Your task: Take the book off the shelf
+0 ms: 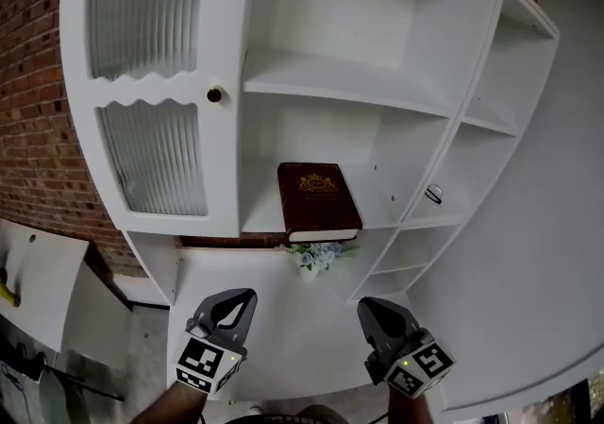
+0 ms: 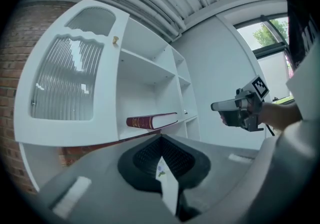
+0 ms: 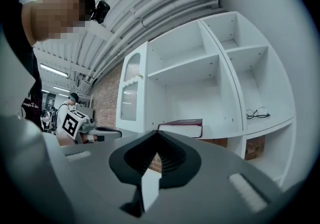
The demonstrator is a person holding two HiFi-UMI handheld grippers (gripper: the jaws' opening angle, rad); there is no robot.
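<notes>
A dark red book (image 1: 318,197) with a gold emblem lies flat on the lower shelf (image 1: 262,220) of a white cabinet, its front end jutting over the edge. The same book (image 2: 150,120) shows in the left gripper view, and the book (image 3: 182,128) also in the right gripper view. My left gripper (image 1: 236,300) and right gripper (image 1: 374,310) hover below and in front of the shelf, well short of the book, one to each side. Both are shut with nothing between the jaws. The left gripper (image 2: 161,138) and right gripper (image 3: 157,133) point toward the book.
A ribbed-glass cabinet door (image 1: 151,158) with a brass knob (image 1: 215,94) stands left of the book. Glasses (image 1: 433,194) lie on the narrow right-hand shelf. A small bunch of flowers (image 1: 316,257) hangs under the book's shelf. A brick wall (image 1: 33,110) is at the left.
</notes>
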